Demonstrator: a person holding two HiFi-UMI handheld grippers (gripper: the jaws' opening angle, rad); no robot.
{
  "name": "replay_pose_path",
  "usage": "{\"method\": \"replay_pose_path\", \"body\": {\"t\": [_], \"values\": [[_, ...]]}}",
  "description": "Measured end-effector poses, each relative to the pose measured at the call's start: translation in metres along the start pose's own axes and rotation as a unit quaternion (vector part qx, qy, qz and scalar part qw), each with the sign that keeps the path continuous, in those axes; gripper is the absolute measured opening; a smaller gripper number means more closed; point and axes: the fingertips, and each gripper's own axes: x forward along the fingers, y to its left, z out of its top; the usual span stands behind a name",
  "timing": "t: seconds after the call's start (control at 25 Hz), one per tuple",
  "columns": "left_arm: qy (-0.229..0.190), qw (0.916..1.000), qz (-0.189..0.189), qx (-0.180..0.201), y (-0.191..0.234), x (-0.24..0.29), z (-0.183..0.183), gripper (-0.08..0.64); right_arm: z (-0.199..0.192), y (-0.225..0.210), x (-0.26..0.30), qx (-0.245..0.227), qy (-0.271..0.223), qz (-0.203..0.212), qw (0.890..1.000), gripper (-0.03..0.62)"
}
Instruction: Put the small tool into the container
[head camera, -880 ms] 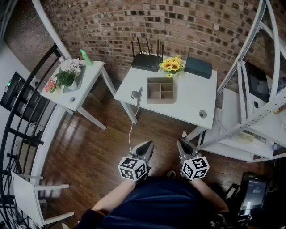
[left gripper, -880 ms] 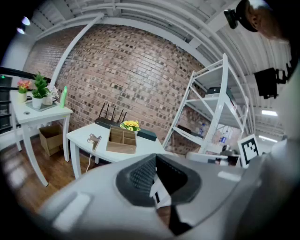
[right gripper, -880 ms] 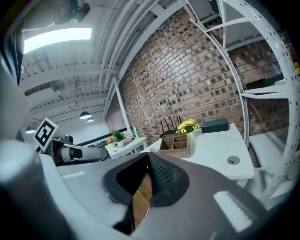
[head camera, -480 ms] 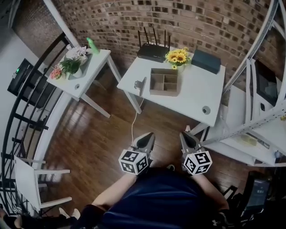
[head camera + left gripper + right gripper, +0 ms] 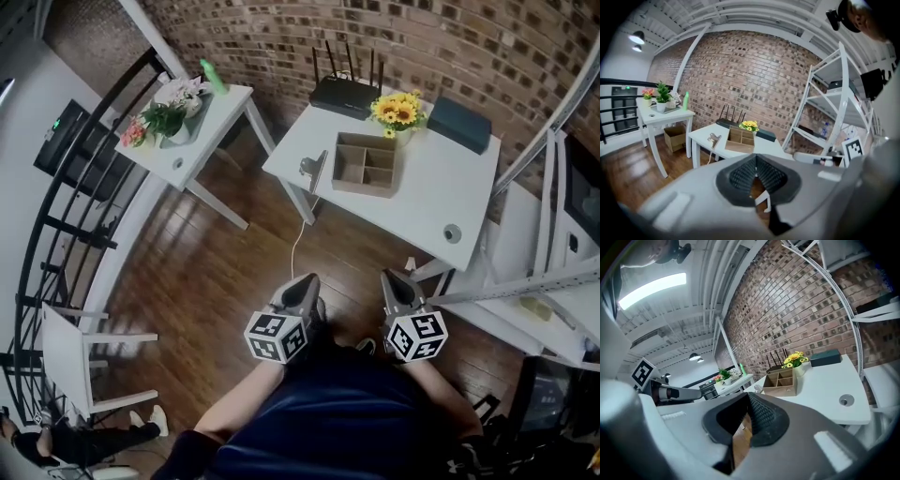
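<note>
Held 2 grey two-jaw tools low by the body: left gripper (image 5: 303, 283) and right gripper (image 5: 390, 278), each clenched on nothing. Judged the approach not yet begun. Farther off, found the small silver metal clip (image 5: 312, 169) at the white table's (image 5: 422, 206) near-left edge, just beside the brown compartmented wooden container (image 5: 366, 165). Next called for stepping closer and opening 1 gripper around the clip.

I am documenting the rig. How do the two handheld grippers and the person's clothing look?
Both the left gripper and the right gripper are grey, tapering to a point, with black textured pads. Each carries a white cube printed with black square markers. The person wears a dark blue top.
</note>
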Motion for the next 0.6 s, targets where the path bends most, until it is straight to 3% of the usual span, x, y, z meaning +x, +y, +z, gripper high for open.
{"method": "replay_pose_path", "body": {"t": [0.16, 0.36, 0.6], "values": [[0.001, 0.9998, 0.013, -0.013, 0.041, 0.025, 0.015, 0.005, 0.005, -0.01, 0.028, -0.005, 0.007, -0.014, 1.0, 0.011], [0.015, 0.9997, -0.001, -0.018, 0.114, 0.093, 0.047, 0.047, 0.027, -0.042, 0.076, -0.017, 0.004, -0.069, 0.997, 0.011], [0.078, 0.9969, -0.013, -0.003, 0.207, 0.183, 0.084, 0.148, 0.062, -0.059, 0.14, -0.019, 0.012, -0.127, 0.992, 0.011]]}}
